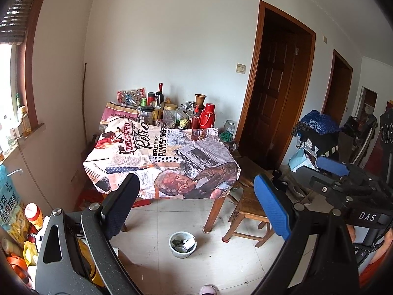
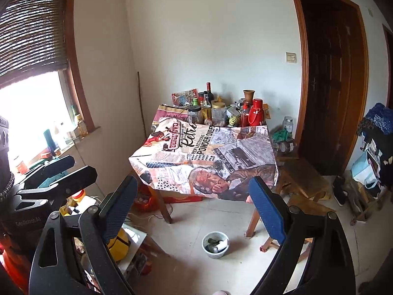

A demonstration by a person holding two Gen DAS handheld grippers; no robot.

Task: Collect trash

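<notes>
**Both tools wide open, held back from the bench**

Left tool (image 1: 194,204) and right tool (image 2: 192,205): jaws spread wide, holding nothing. Small white bowl-shaped bin (image 1: 182,244) holding scraps sits on the floor by the newspaper-print-clothed bench's (image 1: 162,162) near leg. No loose trash identifiable; early or late stage fits.

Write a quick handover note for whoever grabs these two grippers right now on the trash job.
Left gripper: open, empty, held above the floor facing the table.
Right gripper: open, empty, alongside it.
White bucket stands on the floor tiles near the table's front leg, with a few discarded items already inside.
Table, covered by a newspaper-print cloth; jars and bottles crowded along its far edge by the wall.
Done: nothing held; can't tell what has been collected so far.
Left: probably find loose trash around the table and floor and drop it in the bucket.
</notes>
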